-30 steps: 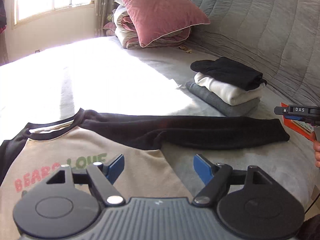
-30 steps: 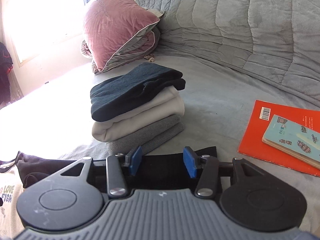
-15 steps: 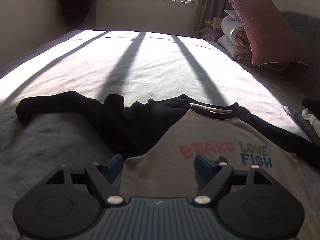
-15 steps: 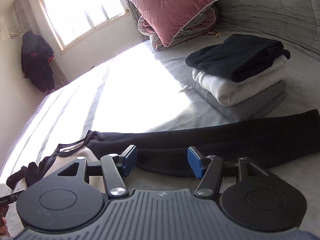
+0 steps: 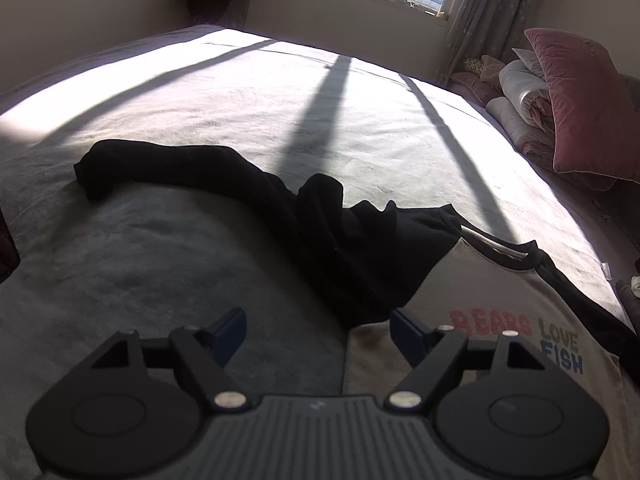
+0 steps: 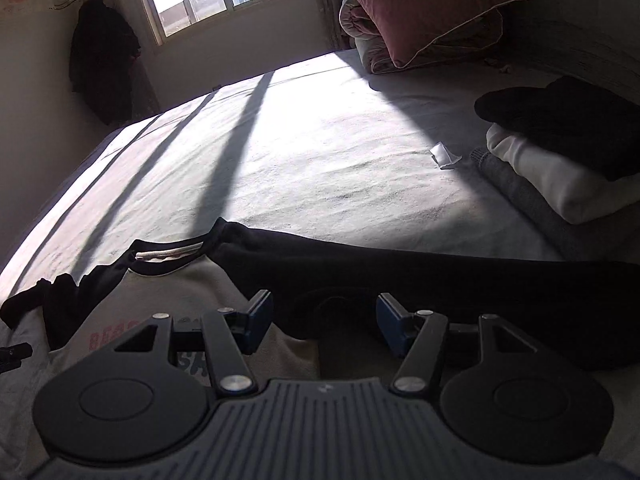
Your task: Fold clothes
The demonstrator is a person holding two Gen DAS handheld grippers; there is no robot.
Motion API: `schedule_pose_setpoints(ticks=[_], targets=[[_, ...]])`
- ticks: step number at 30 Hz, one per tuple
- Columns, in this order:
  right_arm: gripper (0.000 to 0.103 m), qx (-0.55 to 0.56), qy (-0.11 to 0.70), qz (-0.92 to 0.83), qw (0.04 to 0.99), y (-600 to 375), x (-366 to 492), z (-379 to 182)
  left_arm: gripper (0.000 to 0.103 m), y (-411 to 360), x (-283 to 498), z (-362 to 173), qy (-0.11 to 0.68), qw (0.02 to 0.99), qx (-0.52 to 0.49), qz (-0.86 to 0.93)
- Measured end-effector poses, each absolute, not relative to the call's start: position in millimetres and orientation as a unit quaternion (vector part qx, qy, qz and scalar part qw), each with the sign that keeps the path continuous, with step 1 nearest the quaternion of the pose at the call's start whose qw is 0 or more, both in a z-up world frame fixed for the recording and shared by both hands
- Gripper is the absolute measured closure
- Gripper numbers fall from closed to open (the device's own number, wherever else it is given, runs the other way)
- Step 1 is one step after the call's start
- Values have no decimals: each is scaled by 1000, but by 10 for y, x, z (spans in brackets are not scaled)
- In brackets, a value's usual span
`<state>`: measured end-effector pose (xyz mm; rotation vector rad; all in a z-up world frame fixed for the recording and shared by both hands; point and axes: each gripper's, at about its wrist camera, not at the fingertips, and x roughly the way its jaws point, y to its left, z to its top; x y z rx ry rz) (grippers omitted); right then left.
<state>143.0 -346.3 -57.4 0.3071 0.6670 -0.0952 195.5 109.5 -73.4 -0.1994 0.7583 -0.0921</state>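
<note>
A sweatshirt with a beige body [image 5: 480,300] and black sleeves lies face up on the bed, printed "BEARS LOVE FISH". Its left sleeve [image 5: 200,168] runs out crumpled and curved to the left. My left gripper [image 5: 316,326] hovers open over that sleeve's armpit seam, with nothing between its blue pads. In the right wrist view the beige body [image 6: 180,288] sits at the lower left and the right sleeve [image 6: 440,276] stretches straight to the right. My right gripper [image 6: 325,314] stands open just above where that sleeve joins the body, pads off the cloth.
A stack of folded clothes [image 6: 560,160], black on white on grey, sits at the right by the sleeve. A pink pillow [image 5: 580,100] and rolled bedding lie at the bed's head. A small white scrap [image 6: 444,156] lies on the sheet. Dark clothing [image 6: 104,56] hangs by the window.
Both grippers swung left across the shirt. The left one went from the chest to the left armpit; the right one left the sleeve cuff for the shoulder end and opened a little wider.
</note>
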Motion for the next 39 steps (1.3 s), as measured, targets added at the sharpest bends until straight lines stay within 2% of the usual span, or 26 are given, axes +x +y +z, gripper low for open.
schedule_pose_setpoints(ticks=[6, 14, 20, 22, 24, 25, 37, 38, 39], targets=[[56, 146, 352, -37, 924, -3604, 1462, -684, 23, 767, 1953, -712, 379, 918, -74, -93], [56, 88, 347, -36, 933, -4101, 1541, -356, 24, -229, 2417, -478, 372, 911, 41, -173], [56, 62, 370, -65, 925, -4632, 1407, -419, 24, -1163, 2937, -437, 343, 902, 121, -234], [56, 65, 379, -82, 919, -4847, 1334, -478, 28, -1409, 3120, -493, 346, 897, 129, -241], [56, 68, 388, -99, 914, -5089, 1261, -536, 45, -1590, 3277, -553, 353, 894, 132, -243], [56, 69, 391, -106, 911, -5193, 1227, -563, 47, -1671, 3362, -586, 359, 892, 130, -242], [56, 52, 443, -113, 888, -5706, 1227, -950, 45, -1990, 3685, -908, 392, 870, 168, -246], [56, 47, 443, -114, 888, -5688, 1230, -992, 47, -1984, 3688, -925, 393, 871, 162, -248], [58, 43, 443, -115, 888, -5669, 1234, -1033, 55, -1980, 3686, -935, 392, 871, 156, -252]])
